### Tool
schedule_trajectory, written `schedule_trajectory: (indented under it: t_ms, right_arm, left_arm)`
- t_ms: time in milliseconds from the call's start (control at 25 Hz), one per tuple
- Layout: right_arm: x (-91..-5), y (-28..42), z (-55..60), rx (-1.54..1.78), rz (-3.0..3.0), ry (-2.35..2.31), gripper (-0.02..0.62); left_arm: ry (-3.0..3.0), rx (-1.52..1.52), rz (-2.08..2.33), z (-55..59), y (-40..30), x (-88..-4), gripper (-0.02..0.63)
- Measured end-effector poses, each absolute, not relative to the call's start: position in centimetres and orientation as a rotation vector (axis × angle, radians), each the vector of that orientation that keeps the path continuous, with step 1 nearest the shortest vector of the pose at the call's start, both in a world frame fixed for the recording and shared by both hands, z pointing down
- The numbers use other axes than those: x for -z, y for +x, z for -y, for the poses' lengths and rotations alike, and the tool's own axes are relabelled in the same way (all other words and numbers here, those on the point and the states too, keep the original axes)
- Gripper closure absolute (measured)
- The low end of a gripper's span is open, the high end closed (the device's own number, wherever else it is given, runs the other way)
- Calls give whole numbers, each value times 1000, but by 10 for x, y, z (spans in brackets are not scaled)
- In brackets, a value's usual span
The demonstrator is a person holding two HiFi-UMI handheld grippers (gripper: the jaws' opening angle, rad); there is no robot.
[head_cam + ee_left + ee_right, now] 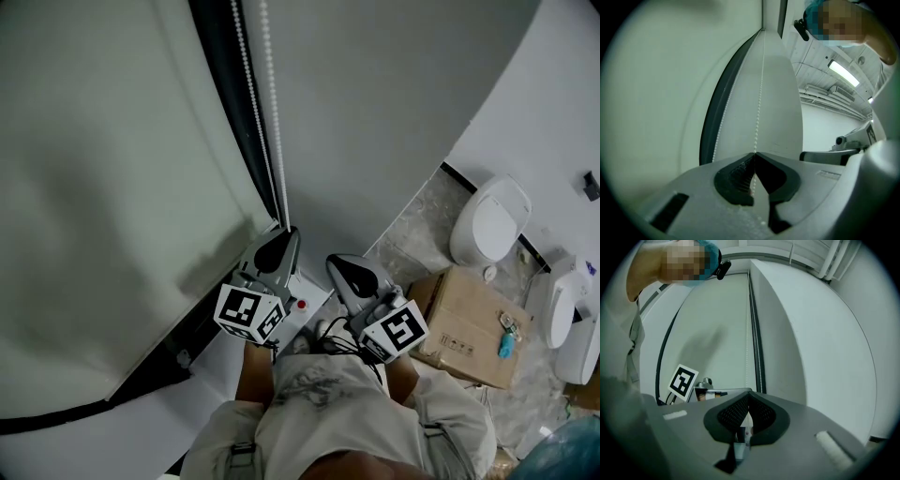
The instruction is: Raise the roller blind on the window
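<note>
Beside the blind [112,187], the chain [760,93], pinched in the left tongs [755,153] (right tongs [748,392] shut empty), could be lost if jerked.

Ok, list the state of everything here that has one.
blind: down.
chain: taut, clamped.
left tool: shut on chain.
right tool: shut.
toilet lid: down.
box: closed.

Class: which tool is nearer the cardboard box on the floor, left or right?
Right. The right tool sits just left of the box in the head view; the left tool is farther left, shut on the chain.
</note>
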State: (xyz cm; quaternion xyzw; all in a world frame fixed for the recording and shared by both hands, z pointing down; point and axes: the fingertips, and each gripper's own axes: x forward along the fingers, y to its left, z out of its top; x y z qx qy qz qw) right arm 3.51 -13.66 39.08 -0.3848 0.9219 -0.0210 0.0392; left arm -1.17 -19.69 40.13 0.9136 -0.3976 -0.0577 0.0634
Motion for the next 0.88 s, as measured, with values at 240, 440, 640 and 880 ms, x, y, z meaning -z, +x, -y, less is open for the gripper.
schedule_trajectory:
  t_ms: [240,440,640,880]
  right_arm:
    - [-353,14,142,11,-2842,-1068,564]
    - [-319,-7,151,-47,-2845,-989,537]
    - [-293,-27,155,-102,-2852,-933,529]
    - [-277,-39,156,-126,-2860,-875,526]
  left_arm:
    - [2754,196,1165,180,-20,-404,595]
    - [2754,200,1164,172,-28,-405,595]
    - [2759,204,1158,163,-31,-405,595]
    - [2768,209,1138,153,-26,-406,595]
